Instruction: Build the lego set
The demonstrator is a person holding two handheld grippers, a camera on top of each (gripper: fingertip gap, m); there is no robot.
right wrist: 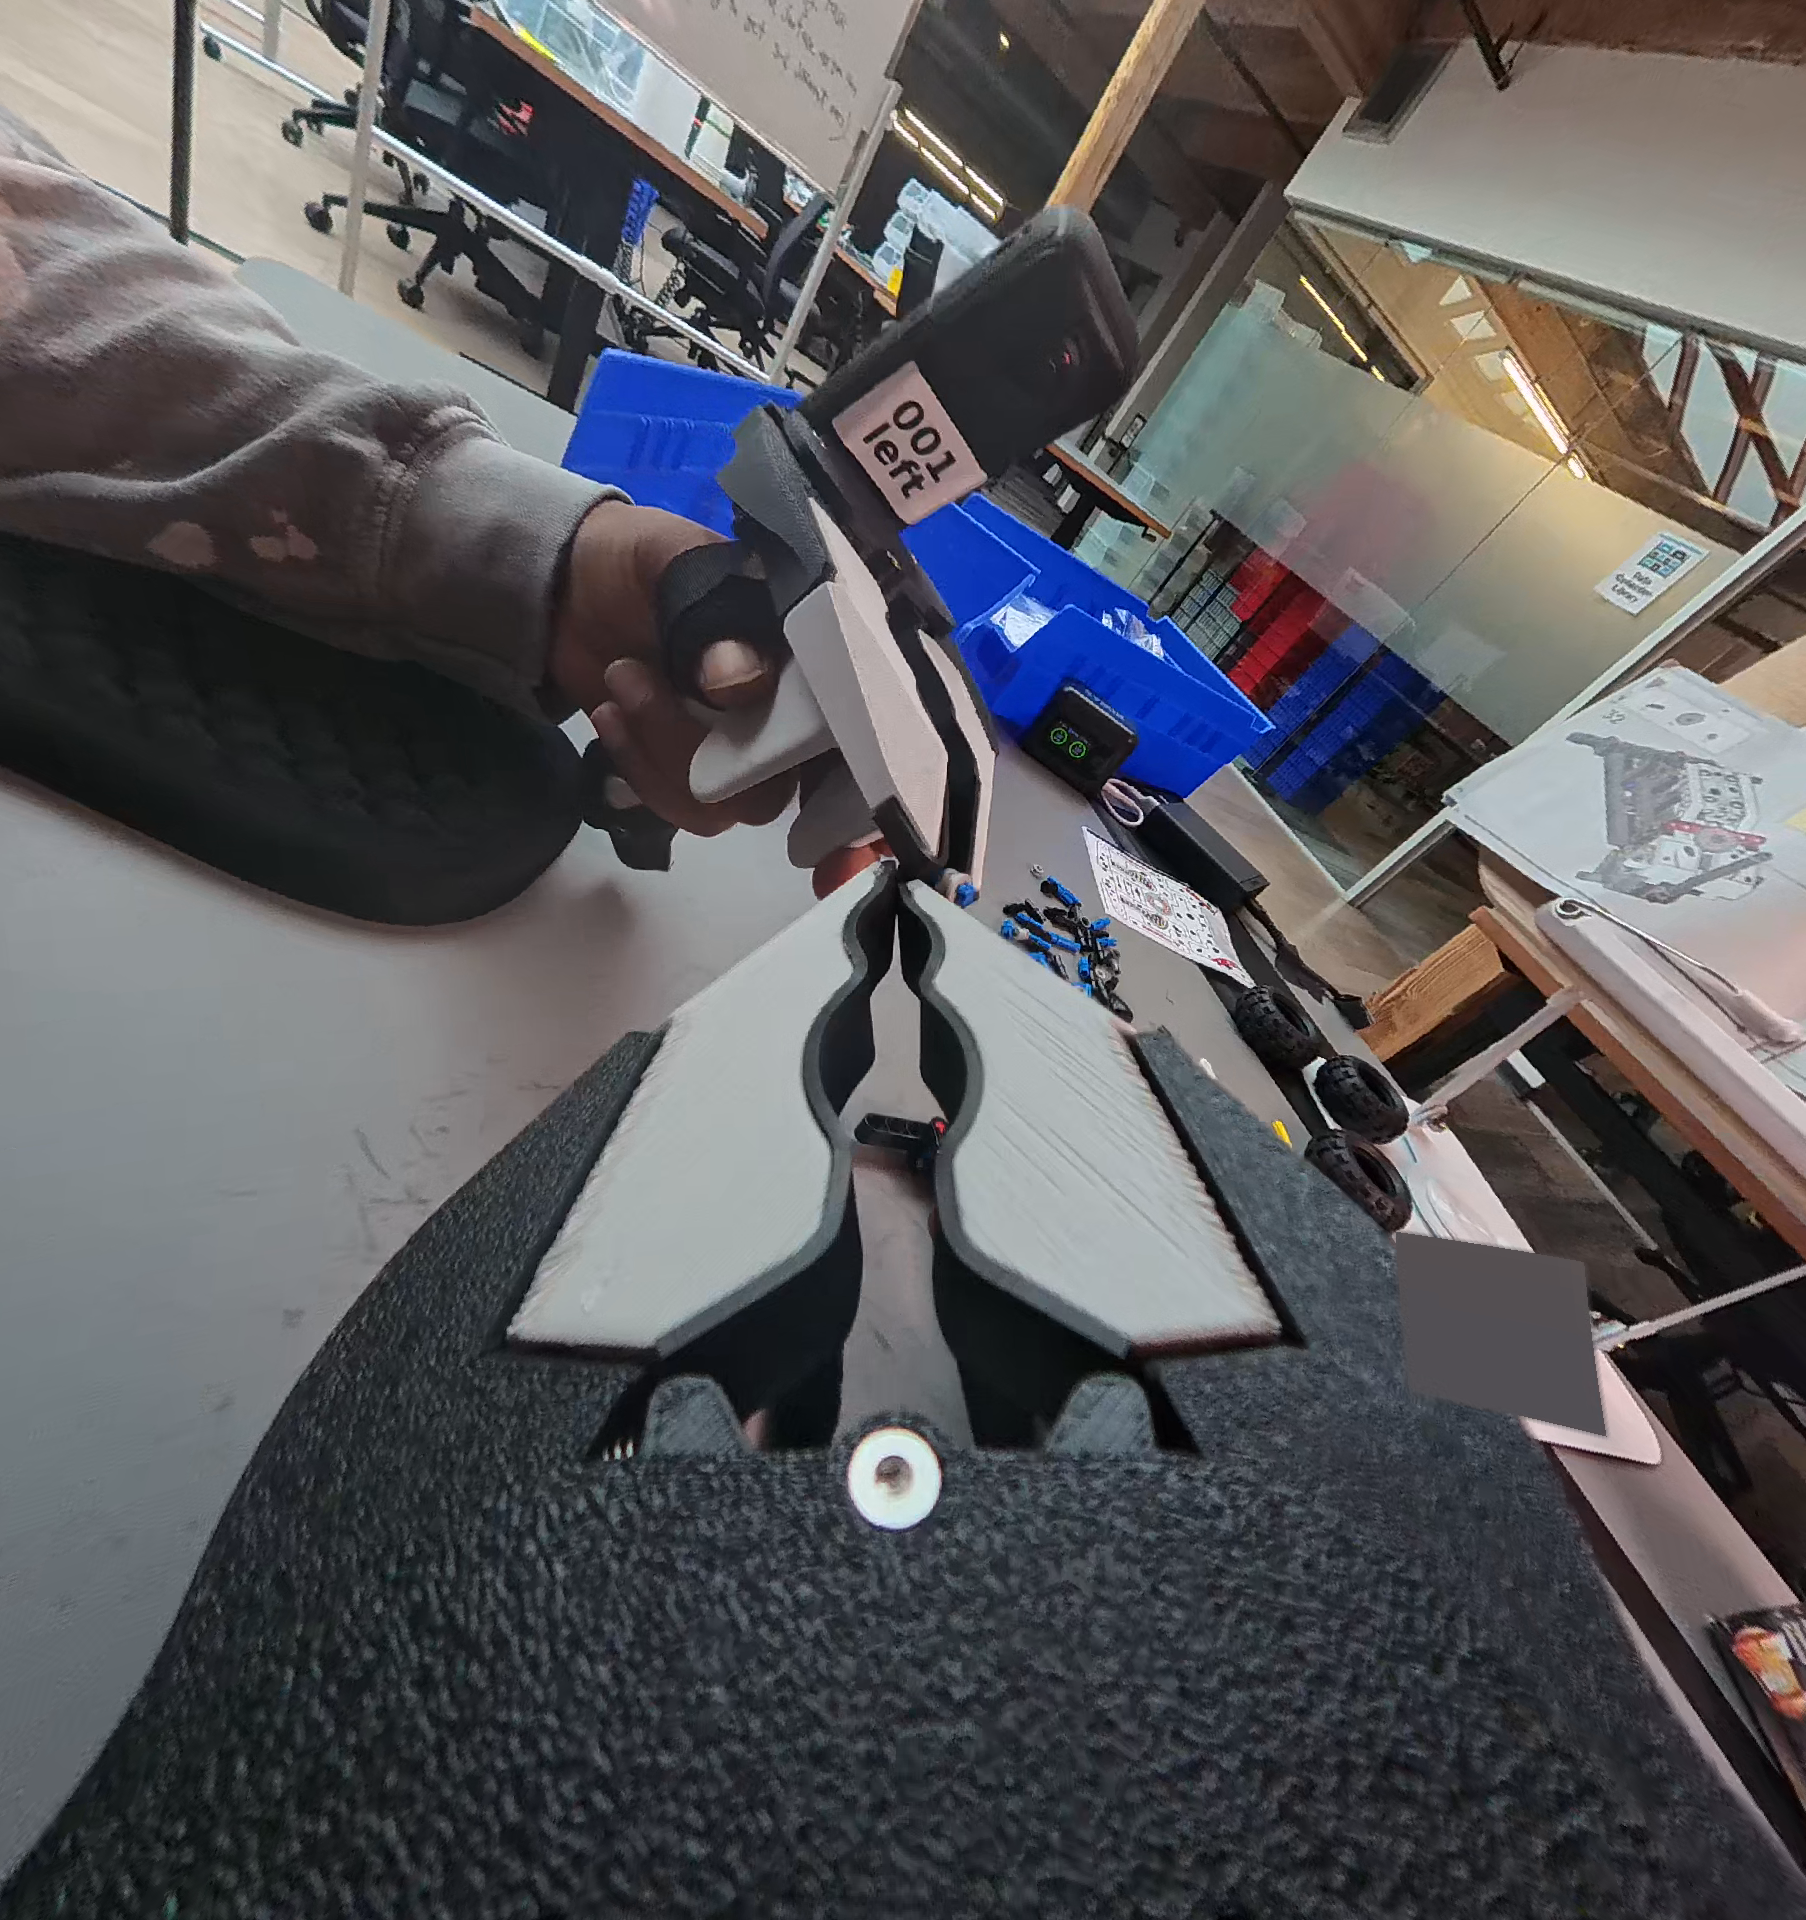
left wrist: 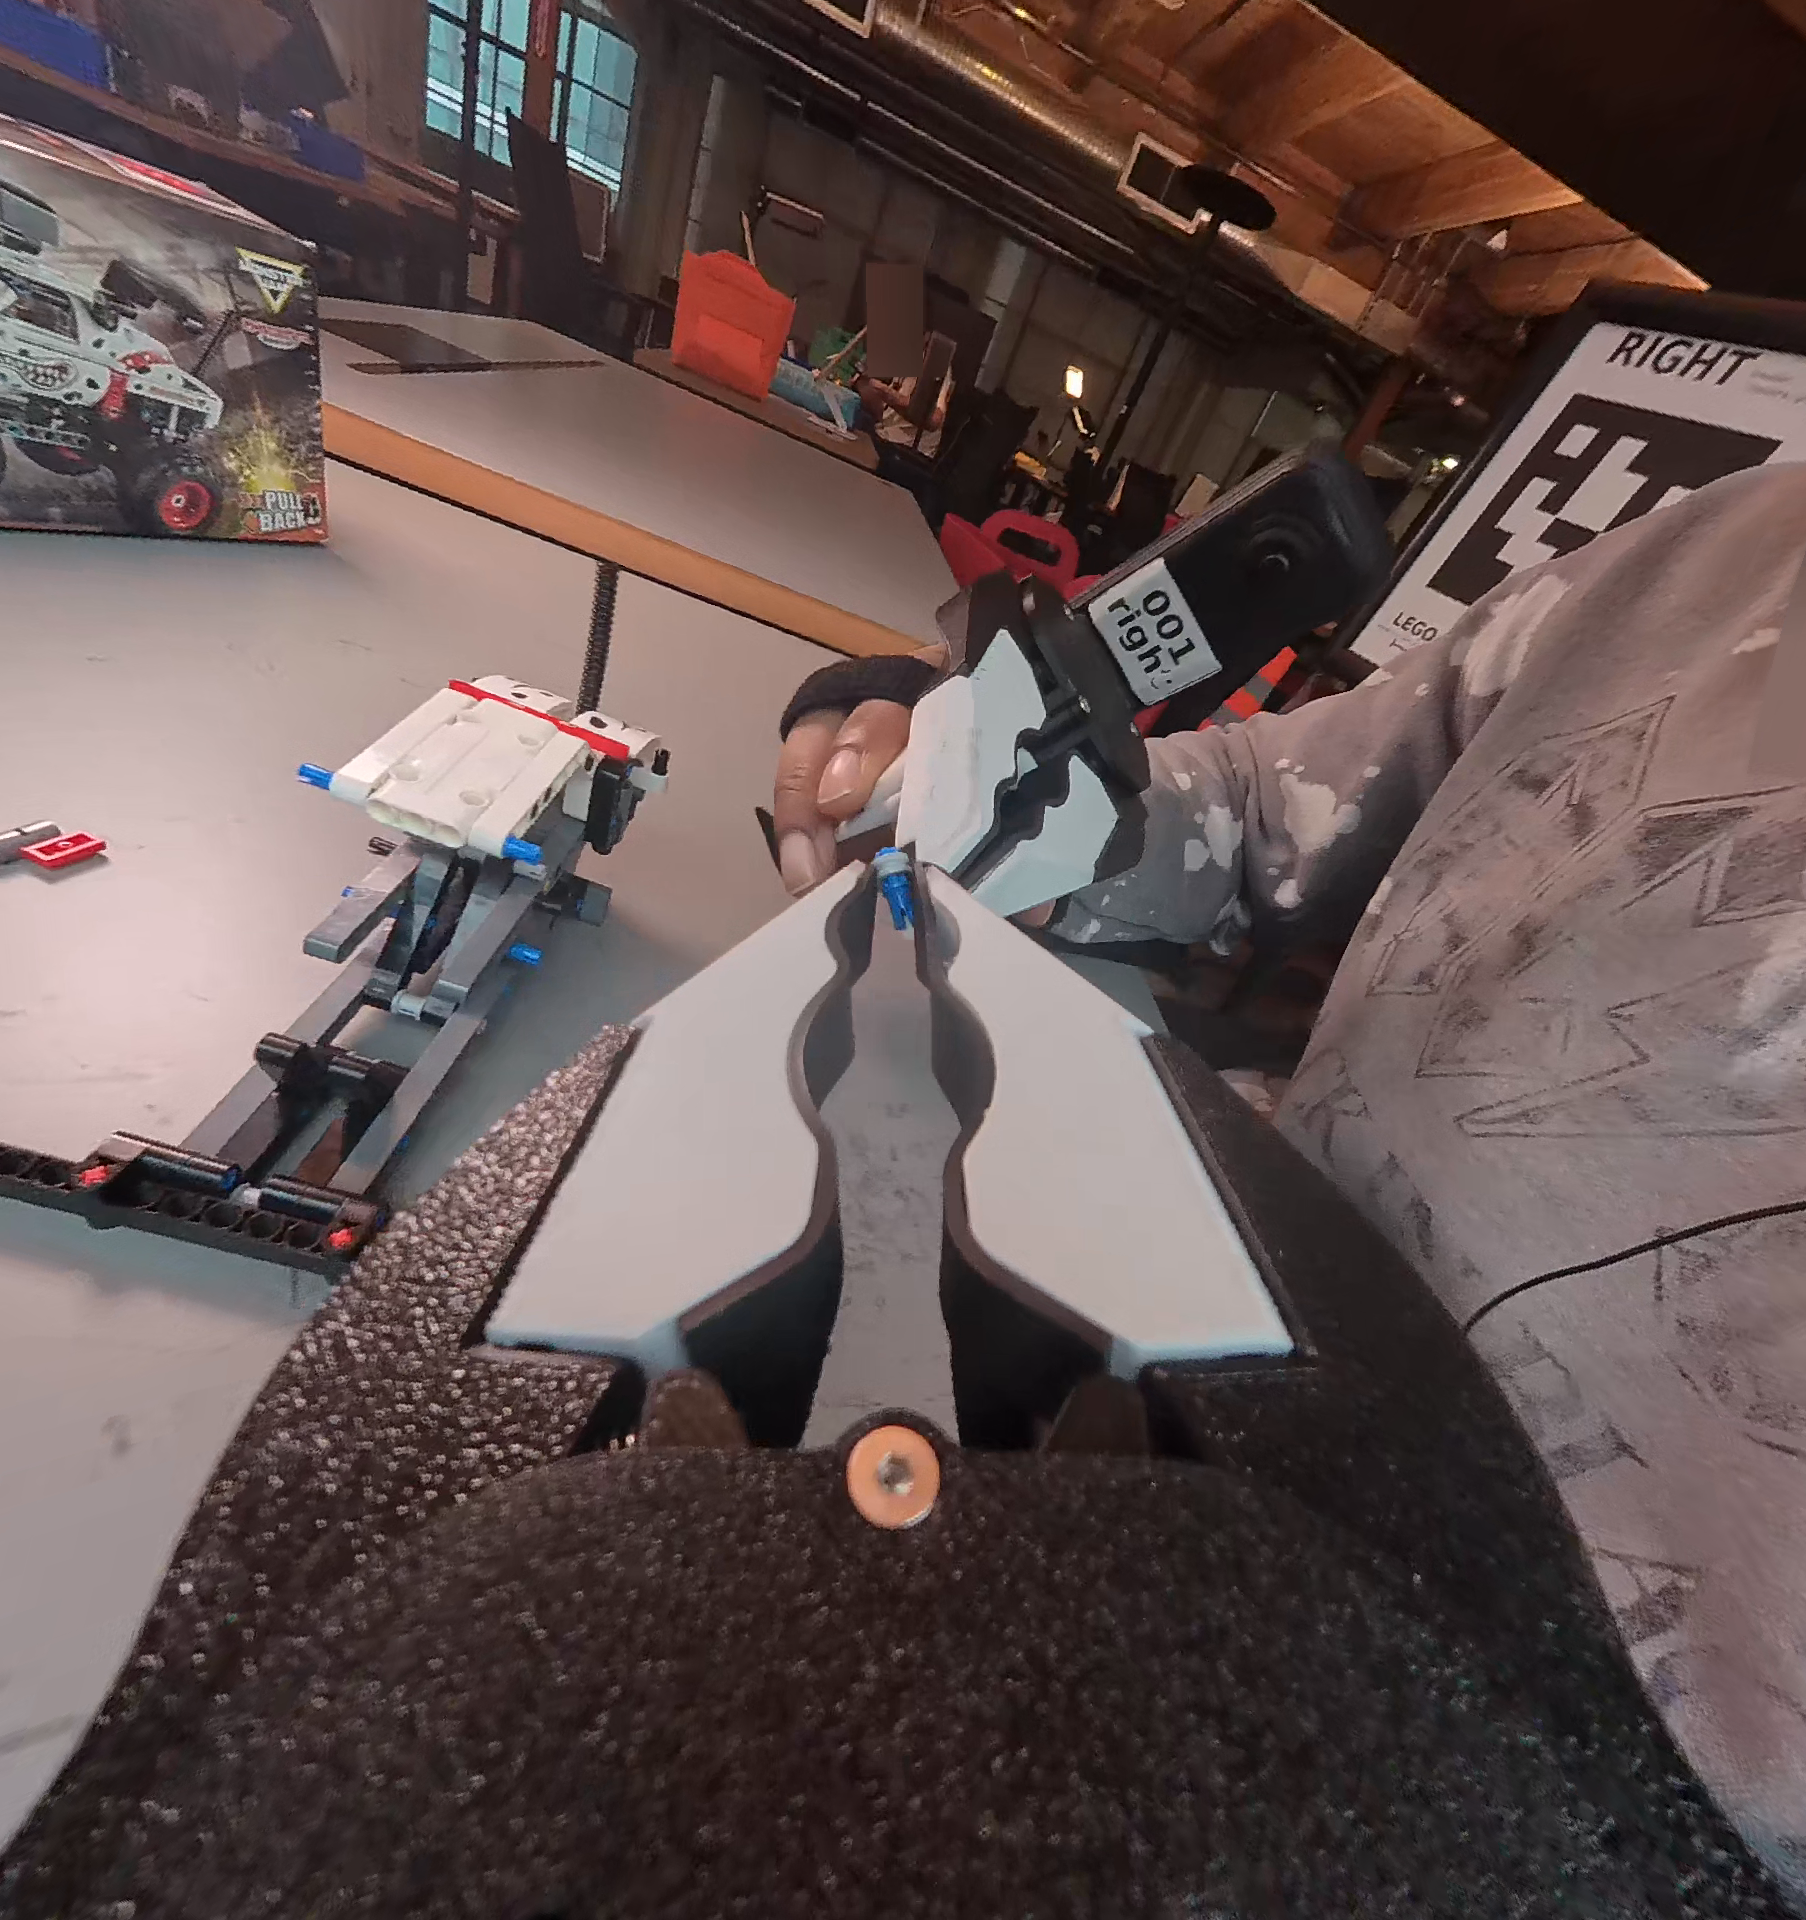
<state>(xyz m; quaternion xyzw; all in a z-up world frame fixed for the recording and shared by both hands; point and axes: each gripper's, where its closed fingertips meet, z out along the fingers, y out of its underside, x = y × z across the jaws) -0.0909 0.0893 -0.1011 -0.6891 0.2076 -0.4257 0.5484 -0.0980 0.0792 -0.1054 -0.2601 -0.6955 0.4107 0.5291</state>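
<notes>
My left gripper (left wrist: 894, 899) is shut on a small blue pin (left wrist: 895, 896) with a grey end, held at the fingertips above the table. The pin also shows in the right wrist view (right wrist: 966, 890), beside the left gripper's tips (right wrist: 935, 862). My right gripper (right wrist: 897, 894) is shut with nothing seen between its tips, and they sit close to the left gripper's. In the left wrist view the right gripper (left wrist: 972, 878) comes in from the upper right. The part-built truck chassis (left wrist: 411, 935), grey and black with a white body section, lies on the table to the left.
The set's box (left wrist: 99, 364) stands at the far left, with loose red and grey parts (left wrist: 37, 847) nearby. A pile of pins (right wrist: 1065, 940), a sticker sheet (right wrist: 1159, 914), black tyres (right wrist: 1335, 1101), blue bins (right wrist: 1086, 644) and the instruction booklet (right wrist: 1688, 821) lie to the right. A small black piece (right wrist: 899, 1132) shows below my right fingers. The grippers are tip to tip, or close to it.
</notes>
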